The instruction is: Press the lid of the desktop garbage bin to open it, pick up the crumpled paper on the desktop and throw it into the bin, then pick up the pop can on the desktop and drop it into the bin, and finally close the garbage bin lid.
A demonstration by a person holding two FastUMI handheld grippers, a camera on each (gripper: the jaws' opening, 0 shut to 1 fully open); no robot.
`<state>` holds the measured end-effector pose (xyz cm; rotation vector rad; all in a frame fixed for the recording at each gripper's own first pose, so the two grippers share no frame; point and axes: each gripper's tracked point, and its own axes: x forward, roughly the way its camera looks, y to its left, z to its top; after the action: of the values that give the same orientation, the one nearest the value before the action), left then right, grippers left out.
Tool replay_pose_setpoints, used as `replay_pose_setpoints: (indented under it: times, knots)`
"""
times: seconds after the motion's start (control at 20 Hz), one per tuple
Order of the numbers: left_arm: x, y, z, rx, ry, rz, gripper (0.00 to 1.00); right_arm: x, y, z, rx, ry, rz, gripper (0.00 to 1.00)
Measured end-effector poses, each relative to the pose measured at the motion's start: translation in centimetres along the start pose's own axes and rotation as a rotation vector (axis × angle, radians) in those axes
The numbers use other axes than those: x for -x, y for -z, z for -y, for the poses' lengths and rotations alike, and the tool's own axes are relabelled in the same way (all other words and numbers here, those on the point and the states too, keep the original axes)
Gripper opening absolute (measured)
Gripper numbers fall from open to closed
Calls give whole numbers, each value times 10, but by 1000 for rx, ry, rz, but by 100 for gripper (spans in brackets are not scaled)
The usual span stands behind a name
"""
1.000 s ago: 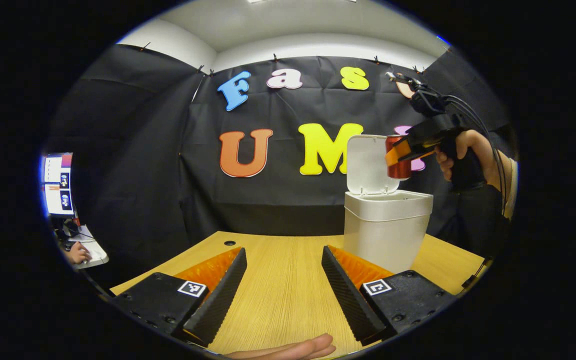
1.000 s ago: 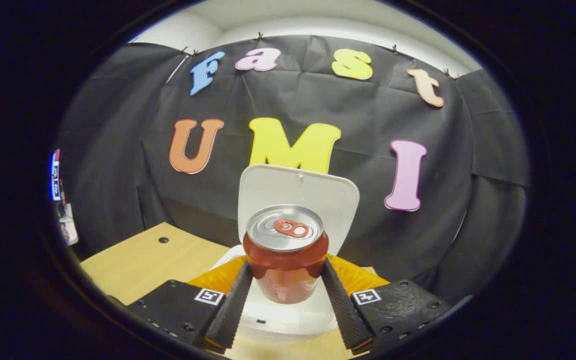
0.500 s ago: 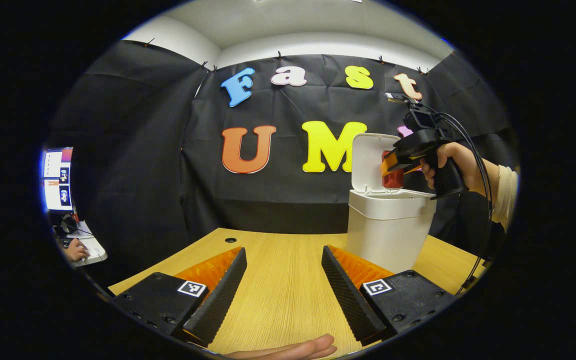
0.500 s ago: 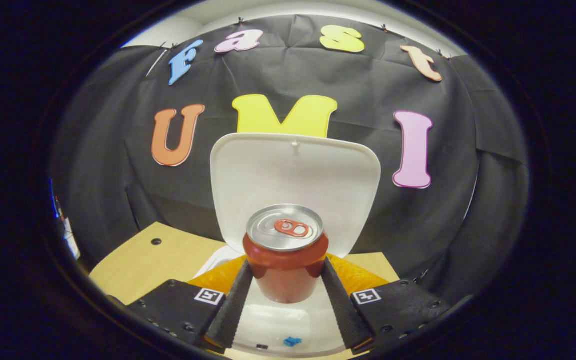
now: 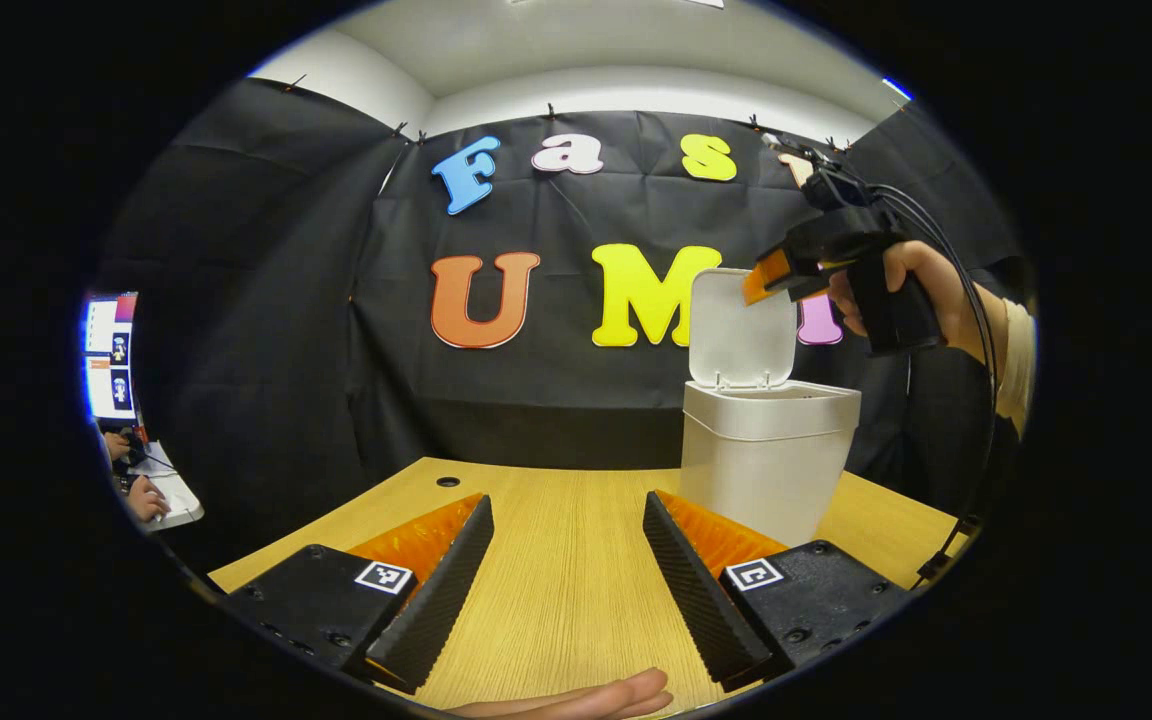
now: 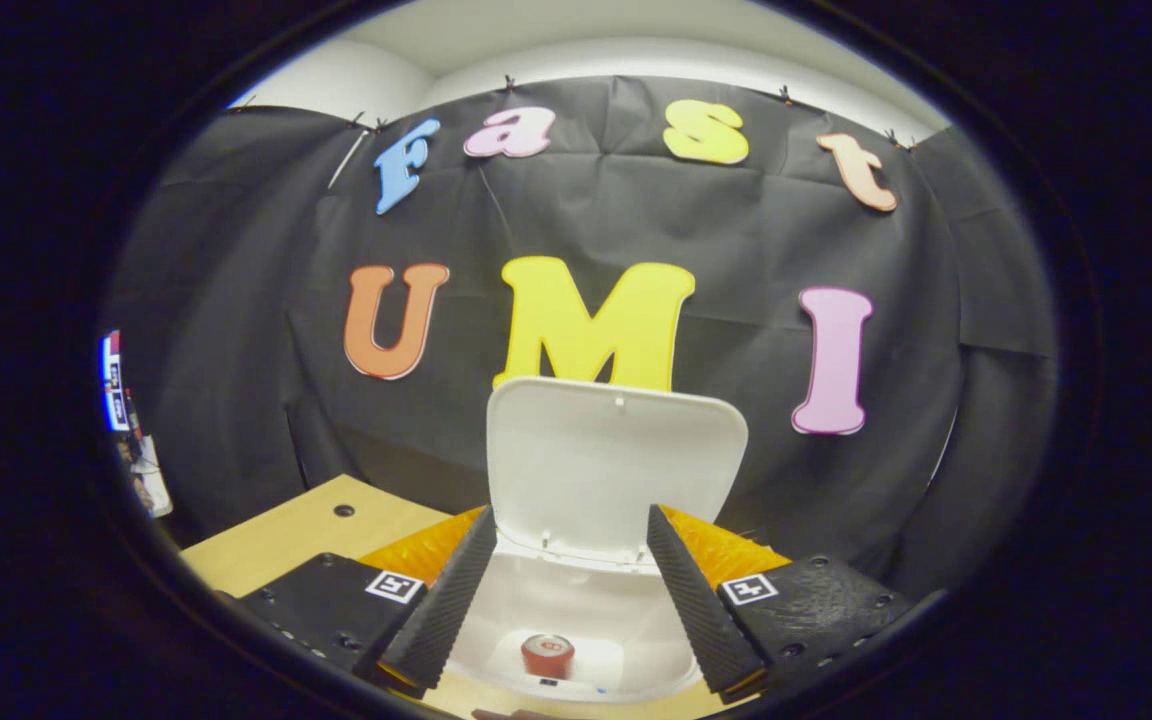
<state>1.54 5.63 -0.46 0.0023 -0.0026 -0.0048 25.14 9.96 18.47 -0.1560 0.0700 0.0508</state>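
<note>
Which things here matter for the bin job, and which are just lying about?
Job:
garbage bin
bin lid, up
pop can, inside the bin
right gripper, open above it
left gripper, open

Lying about:
monitor
table

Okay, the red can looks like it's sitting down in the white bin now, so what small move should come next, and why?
Probably bring the right gripper forward to the top of the upright white plastic lid and tip it down. The red pop can lies at the bottom of the white desktop bin, the right gripper is open and empty above it, and closing the lid is what's left. The left gripper idles open over the wooden table.
</note>
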Motion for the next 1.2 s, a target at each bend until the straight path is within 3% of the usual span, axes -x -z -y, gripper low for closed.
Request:
replay_pose_setpoints:
  times: [0.3, 0.55, 0.7, 0.9, 1.05, 1.2]
  knots:
    - [1, 1, -1, -4, -2, -10, 98, 6, -55, 2, 19, 11, 106, 97]
    - [2, -1, 0, -5, 10, -1, 98, -21, -100, 22, -42, 64, 212, 92]
    - [4, -2, -7, -12, 0, 1, 98, -51, -115, 37, -79, 111, 242, 96]
    - [4, -4, -13, 12, 4, 13, 98, -95, -103, 51, -120, 164, 182, 96]
    - [1, 1, -27, 26, -20, -1, 98, -116, -84, 58, -66, 209, 110, 94]
    - [-5, 7, -43, 53, -56, -18, 98, -117, -67, 55, -24, 199, 48, 95]
